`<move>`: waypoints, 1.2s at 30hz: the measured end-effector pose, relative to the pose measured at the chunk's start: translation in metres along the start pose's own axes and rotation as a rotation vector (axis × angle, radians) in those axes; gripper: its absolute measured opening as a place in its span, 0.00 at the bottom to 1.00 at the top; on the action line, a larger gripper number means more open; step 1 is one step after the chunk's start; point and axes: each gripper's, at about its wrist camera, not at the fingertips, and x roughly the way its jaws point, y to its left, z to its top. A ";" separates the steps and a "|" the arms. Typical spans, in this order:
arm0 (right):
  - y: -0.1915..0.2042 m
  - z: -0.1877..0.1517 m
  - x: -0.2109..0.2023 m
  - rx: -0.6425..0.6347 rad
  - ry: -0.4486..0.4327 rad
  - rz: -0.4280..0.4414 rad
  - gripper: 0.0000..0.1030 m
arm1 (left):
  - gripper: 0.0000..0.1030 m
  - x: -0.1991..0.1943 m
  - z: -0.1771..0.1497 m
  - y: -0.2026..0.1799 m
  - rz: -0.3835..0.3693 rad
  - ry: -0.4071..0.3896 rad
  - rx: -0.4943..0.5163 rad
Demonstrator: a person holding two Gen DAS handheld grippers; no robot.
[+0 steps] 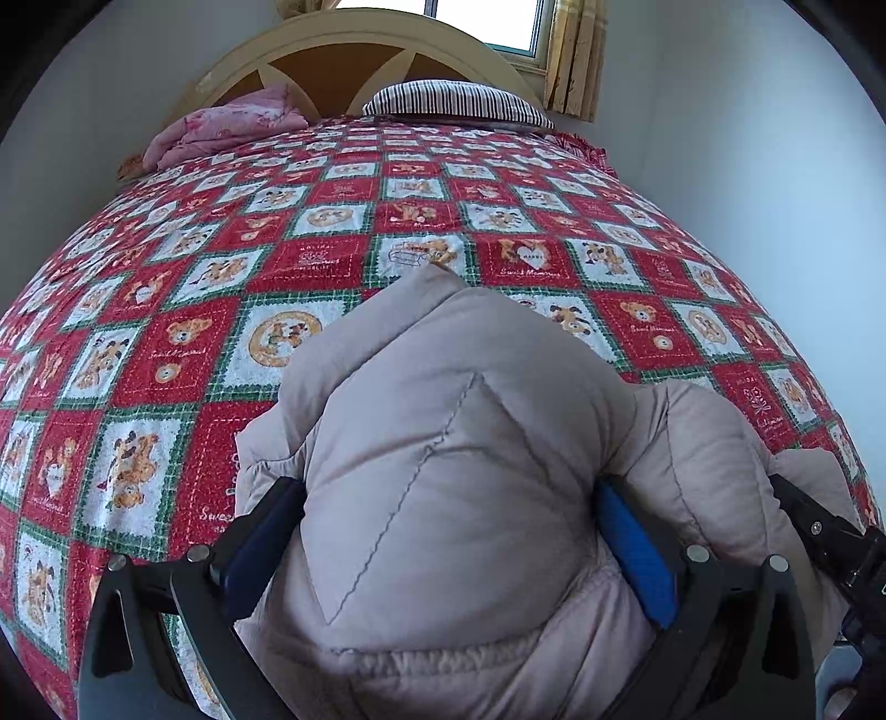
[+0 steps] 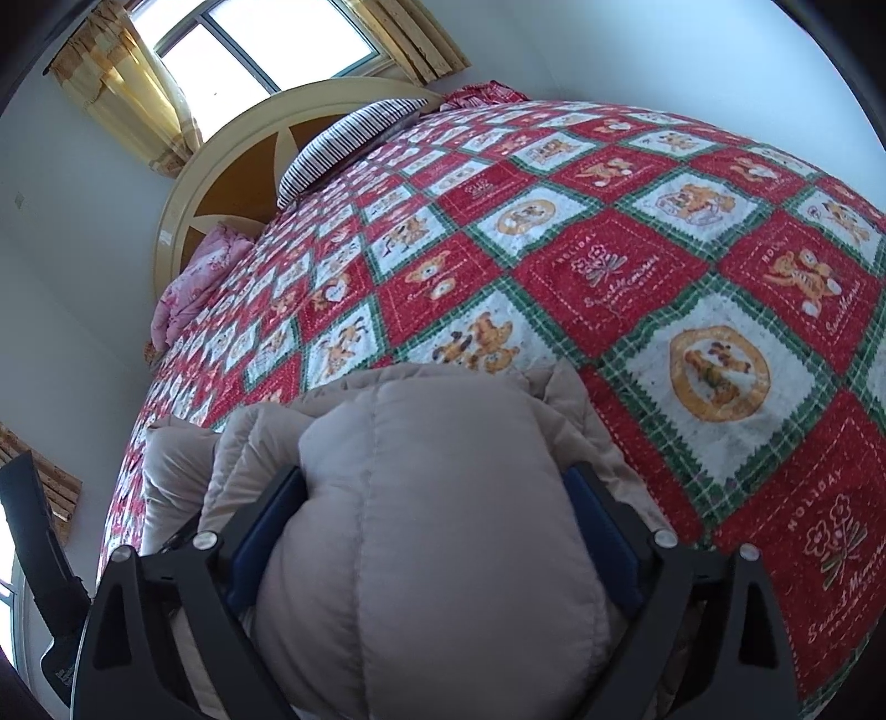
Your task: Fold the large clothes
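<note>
A beige quilted puffer jacket bulges up between the fingers of my left gripper, which is shut on a thick fold of it over the near end of the bed. My right gripper is shut on another padded fold of the same jacket. Both sets of blue pads press into the fabric. More of the jacket trails to the right in the left wrist view and to the left in the right wrist view. The right gripper shows at the right edge of the left wrist view.
The bed is covered by a red, white and green teddy-bear patchwork quilt. A striped pillow and a pink folded blanket lie at the cream headboard. A window with yellow curtains is behind. White walls flank the bed.
</note>
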 end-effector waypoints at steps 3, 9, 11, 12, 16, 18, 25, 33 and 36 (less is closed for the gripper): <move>0.000 0.001 0.002 0.000 0.011 -0.008 0.94 | 0.99 0.001 0.000 0.000 -0.002 0.004 -0.004; 0.000 0.001 0.004 -0.003 0.019 -0.017 0.95 | 0.99 0.002 0.000 0.001 -0.006 0.009 -0.009; 0.001 0.001 0.005 -0.004 0.022 -0.020 0.96 | 0.99 0.003 0.000 0.002 -0.007 0.010 -0.009; 0.001 0.001 0.005 -0.005 0.023 -0.021 0.96 | 0.99 0.003 0.000 0.001 -0.006 0.011 -0.010; 0.002 0.001 0.007 -0.009 0.032 -0.026 0.97 | 0.99 0.004 0.000 0.001 -0.006 0.013 -0.010; 0.002 0.001 0.007 -0.008 0.035 -0.025 0.97 | 0.99 0.004 0.000 0.001 -0.006 0.013 -0.010; 0.002 0.002 0.008 -0.010 0.039 -0.024 0.97 | 0.99 0.004 0.000 0.001 -0.001 0.015 -0.008; -0.004 0.003 -0.003 0.016 0.030 0.041 0.97 | 0.99 0.007 -0.001 0.002 -0.002 0.018 -0.008; -0.009 0.004 -0.028 0.017 0.009 0.062 0.97 | 0.99 0.005 -0.001 0.004 -0.020 0.014 -0.013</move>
